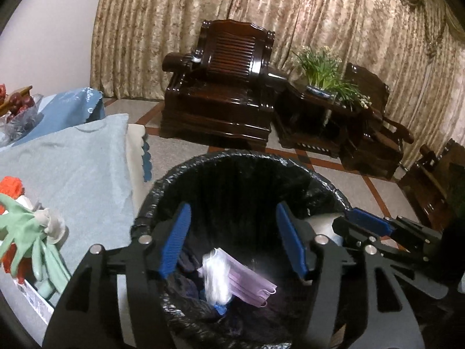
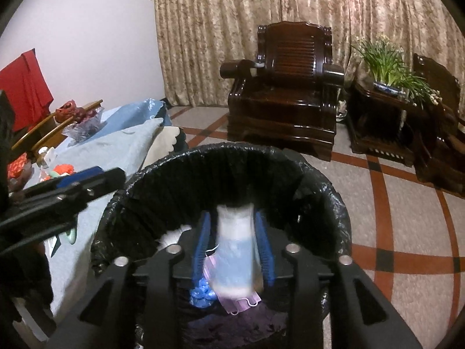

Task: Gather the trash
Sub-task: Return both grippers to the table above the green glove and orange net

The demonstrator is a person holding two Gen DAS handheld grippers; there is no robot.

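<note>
A round bin (image 1: 241, 174) lined with a crinkled, glossy black plastic bag stands on the tiled floor just beside the edge of a table (image 1: 72, 160) draped in pale blue cloth. Inside it lies a pleated lilac face mask (image 1: 247, 282) with thin ear loops, next to a blurred clear-white plastic wrapper (image 1: 216, 276) and a crumpled blue scrap (image 2: 202, 290) on dark cloth. The left gripper (image 1: 234, 238), black with ribbed blue pads, hangs over the bin's mouth with its jaws spread wide and nothing between them. The right gripper (image 2: 234, 244) also points down into the bin, its jaws partly apart; a blurred, soft white and pale blue packet (image 2: 235, 250) sits between the pads, and whether they touch it cannot be told. On the table near its edge lie mint-green rubber gloves (image 1: 26, 232). Beyond stand a dark polished wooden armchair (image 1: 221, 87) with a slatted back, and beige patterned curtains (image 1: 290, 8).
</note>
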